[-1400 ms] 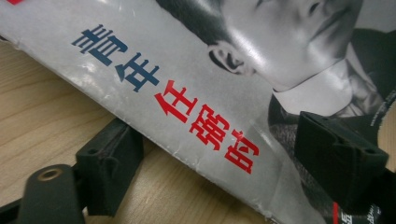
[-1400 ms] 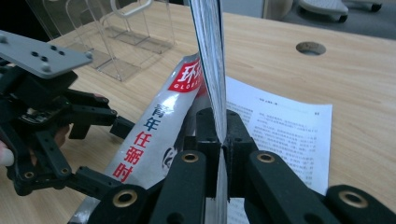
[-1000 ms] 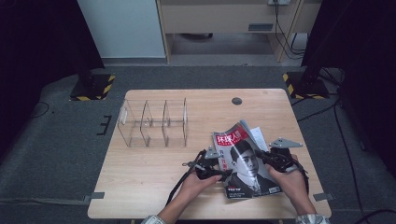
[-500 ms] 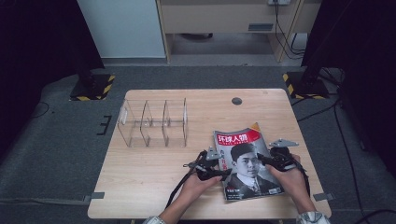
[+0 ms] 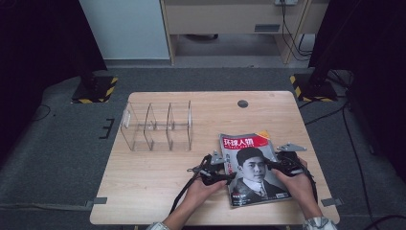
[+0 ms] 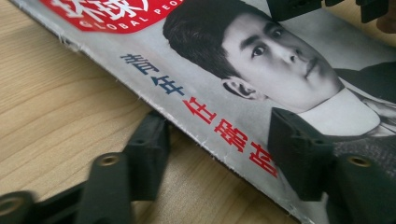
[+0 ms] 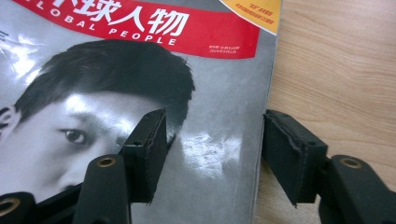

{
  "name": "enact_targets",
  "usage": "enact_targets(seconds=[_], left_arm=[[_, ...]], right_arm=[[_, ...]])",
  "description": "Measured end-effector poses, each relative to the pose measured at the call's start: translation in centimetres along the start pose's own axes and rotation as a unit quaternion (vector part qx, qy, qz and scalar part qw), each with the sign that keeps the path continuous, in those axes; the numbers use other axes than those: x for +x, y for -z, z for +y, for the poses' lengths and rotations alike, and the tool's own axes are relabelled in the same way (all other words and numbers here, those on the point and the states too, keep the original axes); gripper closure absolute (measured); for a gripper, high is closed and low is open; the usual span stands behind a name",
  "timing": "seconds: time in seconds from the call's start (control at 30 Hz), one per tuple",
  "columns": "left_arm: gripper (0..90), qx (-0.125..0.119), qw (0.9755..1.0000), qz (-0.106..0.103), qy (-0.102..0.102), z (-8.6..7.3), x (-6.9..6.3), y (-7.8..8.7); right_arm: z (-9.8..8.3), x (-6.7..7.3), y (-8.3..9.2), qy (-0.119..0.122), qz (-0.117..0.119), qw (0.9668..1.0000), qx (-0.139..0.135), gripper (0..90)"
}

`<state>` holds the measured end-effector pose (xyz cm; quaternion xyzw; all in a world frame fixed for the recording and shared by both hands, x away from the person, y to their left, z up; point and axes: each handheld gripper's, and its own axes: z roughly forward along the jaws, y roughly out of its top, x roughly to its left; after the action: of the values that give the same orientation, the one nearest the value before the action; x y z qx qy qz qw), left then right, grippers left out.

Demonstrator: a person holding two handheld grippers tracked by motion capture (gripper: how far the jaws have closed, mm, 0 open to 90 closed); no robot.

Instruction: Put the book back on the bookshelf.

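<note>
Glossy flat magazine (image 5: 252, 167) on woodgrain table (image 5: 153, 177).

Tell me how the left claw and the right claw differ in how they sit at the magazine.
The left claw straddles the magazine's left edge, the right claw its right edge. In its own view the left claw has its left jaw over the table and its right jaw over the cover; the right claw is mirrored. Both are open, jaws either side of an edge.

The left gripper (image 5: 229, 176) and the right gripper (image 5: 269, 164) are black, with blocky square jaws and small brass-coloured screws. Each has a grey three-cornered plate on top. A black cable hangs from each. The person's sleeves look light and patterned.
</note>
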<state>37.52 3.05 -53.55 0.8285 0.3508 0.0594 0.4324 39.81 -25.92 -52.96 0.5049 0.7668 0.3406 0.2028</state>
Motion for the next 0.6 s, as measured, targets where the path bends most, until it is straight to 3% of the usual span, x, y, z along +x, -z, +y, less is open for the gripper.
enact_targets(seconds=[0.2,0.37,0.6], left_arm=[[44.6,0.001,1.0000,0.004,-0.006,-0.1,-0.2,0.0],[45.2,0.002,0.9999,0.006,-0.016,-0.1,-0.7,0.1],[46.3,-0.003,0.9999,-0.003,0.011,-0.3,-0.2,0.3]], right_arm=[[0.0,0.1,0.1,0.006,0.003,1.0000,0.000,42.2],[-0.2,0.4,0.2,0.014,0.020,0.9997,0.002,45.2],[-0.3,1.2,0.5,0.037,0.034,0.9987,0.006,49.5]])
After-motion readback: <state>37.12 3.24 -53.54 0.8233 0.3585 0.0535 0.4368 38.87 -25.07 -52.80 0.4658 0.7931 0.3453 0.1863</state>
